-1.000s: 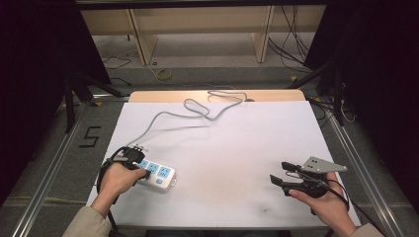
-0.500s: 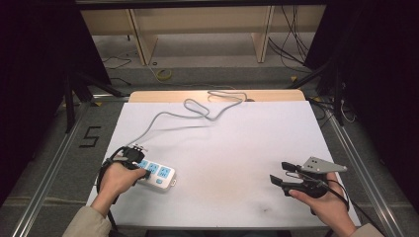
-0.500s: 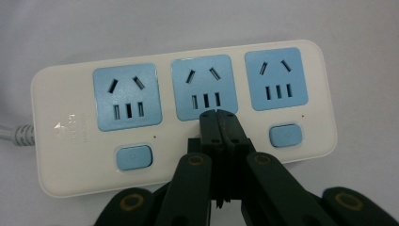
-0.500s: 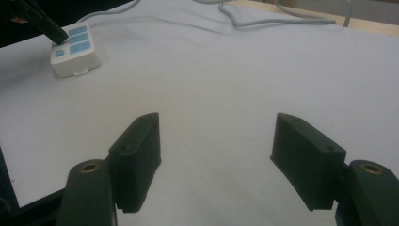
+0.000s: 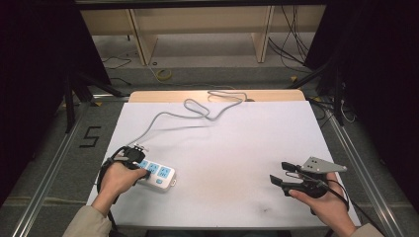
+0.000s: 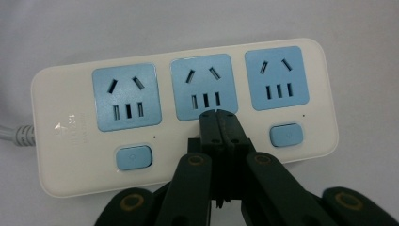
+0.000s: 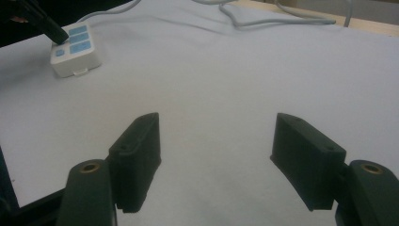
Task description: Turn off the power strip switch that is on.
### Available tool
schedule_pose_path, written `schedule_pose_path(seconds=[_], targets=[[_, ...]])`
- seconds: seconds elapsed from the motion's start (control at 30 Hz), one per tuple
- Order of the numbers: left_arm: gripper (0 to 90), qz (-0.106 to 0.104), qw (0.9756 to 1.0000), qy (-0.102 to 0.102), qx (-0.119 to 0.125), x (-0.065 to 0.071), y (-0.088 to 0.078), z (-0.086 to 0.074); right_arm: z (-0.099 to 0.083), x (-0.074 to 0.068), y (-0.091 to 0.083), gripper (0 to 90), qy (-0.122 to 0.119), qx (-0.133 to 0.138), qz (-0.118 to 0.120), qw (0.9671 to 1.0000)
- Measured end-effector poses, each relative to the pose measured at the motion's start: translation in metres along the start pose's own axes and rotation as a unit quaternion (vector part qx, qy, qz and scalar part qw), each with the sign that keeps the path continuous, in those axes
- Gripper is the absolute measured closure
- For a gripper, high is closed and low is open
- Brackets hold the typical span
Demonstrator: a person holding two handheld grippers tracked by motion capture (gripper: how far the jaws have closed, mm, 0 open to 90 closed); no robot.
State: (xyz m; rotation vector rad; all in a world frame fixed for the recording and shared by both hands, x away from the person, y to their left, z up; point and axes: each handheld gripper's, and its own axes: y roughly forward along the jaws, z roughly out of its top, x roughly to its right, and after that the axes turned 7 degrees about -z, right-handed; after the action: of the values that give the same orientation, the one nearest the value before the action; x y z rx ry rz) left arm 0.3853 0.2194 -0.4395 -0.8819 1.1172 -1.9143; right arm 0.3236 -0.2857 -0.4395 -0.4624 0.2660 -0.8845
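Left gripper [image 6: 217, 114], jaws clenched together, points down with its tips on the power strip [image 6: 183, 113], just below the middle socket. Right gripper [image 7: 214, 160] rests spread wide on the bench [image 5: 232, 143], well apart, hand low and level.

Middle switch of the power strip [image 6: 183, 115] sits hidden behind closed jaws

In the left gripper view, the left gripper [image 6: 219, 115] covers the strip's centre button; its grey cord [image 6: 16, 136] is cut off at the left edge and the faint logo is too small to read. In the high view, the left hand [image 5: 121, 177] hides the strip's near end, and the cord [image 5: 197, 109] runs off behind the table's [image 5: 222, 163] far edge.
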Motion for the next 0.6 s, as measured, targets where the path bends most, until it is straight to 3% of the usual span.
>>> schedule_pose_path(seconds=[0.6], targets=[[90.0, -0.001, 1.0000, -0.002, -0.005, -0.0003, 0.0012, 0.0020, 0.0001, -0.0001, 0.0001, 33.3, 0.000, 0.000, 0.000, 1.0000]])
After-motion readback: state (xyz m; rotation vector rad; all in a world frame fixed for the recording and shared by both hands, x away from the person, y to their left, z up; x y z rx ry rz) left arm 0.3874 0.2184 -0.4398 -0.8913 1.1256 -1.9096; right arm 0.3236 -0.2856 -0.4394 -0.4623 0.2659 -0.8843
